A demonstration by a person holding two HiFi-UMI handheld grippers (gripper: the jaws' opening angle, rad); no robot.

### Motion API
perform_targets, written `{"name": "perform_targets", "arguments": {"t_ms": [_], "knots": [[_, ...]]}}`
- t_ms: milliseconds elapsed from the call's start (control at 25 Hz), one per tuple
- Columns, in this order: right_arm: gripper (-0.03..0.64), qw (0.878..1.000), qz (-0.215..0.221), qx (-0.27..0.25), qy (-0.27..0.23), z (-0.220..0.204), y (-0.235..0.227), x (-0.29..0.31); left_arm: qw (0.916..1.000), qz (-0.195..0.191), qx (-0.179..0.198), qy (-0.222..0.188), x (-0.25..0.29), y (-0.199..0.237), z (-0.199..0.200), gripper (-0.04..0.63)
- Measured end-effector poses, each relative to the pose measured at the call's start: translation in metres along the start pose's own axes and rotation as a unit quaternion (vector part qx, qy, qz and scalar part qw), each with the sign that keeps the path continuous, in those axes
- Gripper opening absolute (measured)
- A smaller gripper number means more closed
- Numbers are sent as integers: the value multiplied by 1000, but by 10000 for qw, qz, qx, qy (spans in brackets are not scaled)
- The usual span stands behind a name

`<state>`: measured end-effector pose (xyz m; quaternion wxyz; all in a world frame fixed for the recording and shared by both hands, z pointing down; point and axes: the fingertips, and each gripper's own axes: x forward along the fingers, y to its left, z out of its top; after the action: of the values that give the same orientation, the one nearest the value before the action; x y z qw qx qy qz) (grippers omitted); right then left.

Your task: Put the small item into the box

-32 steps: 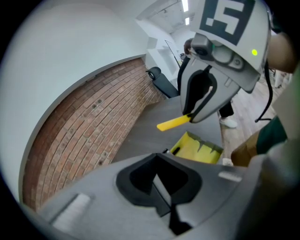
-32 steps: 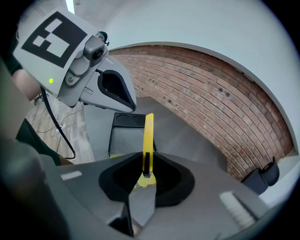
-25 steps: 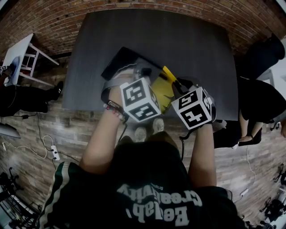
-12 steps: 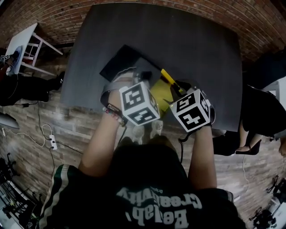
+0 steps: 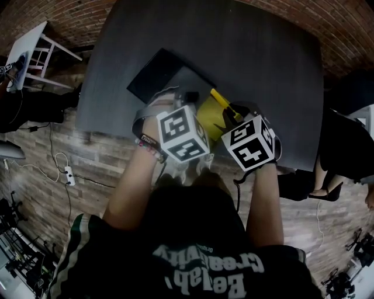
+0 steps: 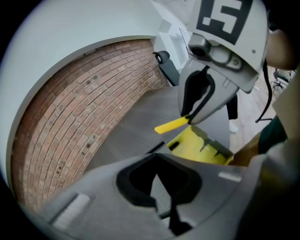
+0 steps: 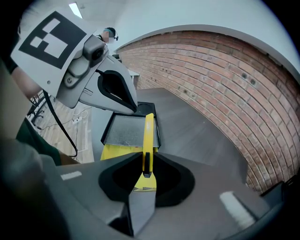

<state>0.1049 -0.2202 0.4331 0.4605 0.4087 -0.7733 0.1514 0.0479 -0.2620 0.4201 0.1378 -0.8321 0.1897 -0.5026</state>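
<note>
Right tool (image 7: 146, 174) holds the yellow strip (image 7: 148, 136) clamped between its jaws, pointing ahead over the black box (image 7: 126, 131). Pick-up looks complete; placing the strip inside and releasing it remain.

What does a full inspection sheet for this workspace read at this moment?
surface: dark grey table.
job's things: black tray with a grey inside; yellow box against its near edge; yellow strip above both.
clutter: nothing seen.
grippers: right gripper shut on the yellow strip; left gripper jaws together by the tray's edge, hold unclear.
cables: black cable hanging from the right gripper; white power strip on the floor.
surroundings: brick wall, plank floor, white table, bystander.
</note>
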Motion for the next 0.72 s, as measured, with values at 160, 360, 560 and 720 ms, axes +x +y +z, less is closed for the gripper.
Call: {"name": "perform_targets", "arguments": {"t_ms": [160,360,560,720], "knots": [[72,9999,89,28,55,-9,4,7,9999,-99,-41,66,8,-10,-4,3],[72,9999,135,78,71,-18,7,16,9996,-224,-90,159,18,-24,-13,3],[72,9996,233,75,130,-27,10,23,9993,-280,-134,223,24,-34,-20,3],[72,9993,309,34,197,-35,16,30,9990,-282,-218,256,26,-40,-24,3]]}}
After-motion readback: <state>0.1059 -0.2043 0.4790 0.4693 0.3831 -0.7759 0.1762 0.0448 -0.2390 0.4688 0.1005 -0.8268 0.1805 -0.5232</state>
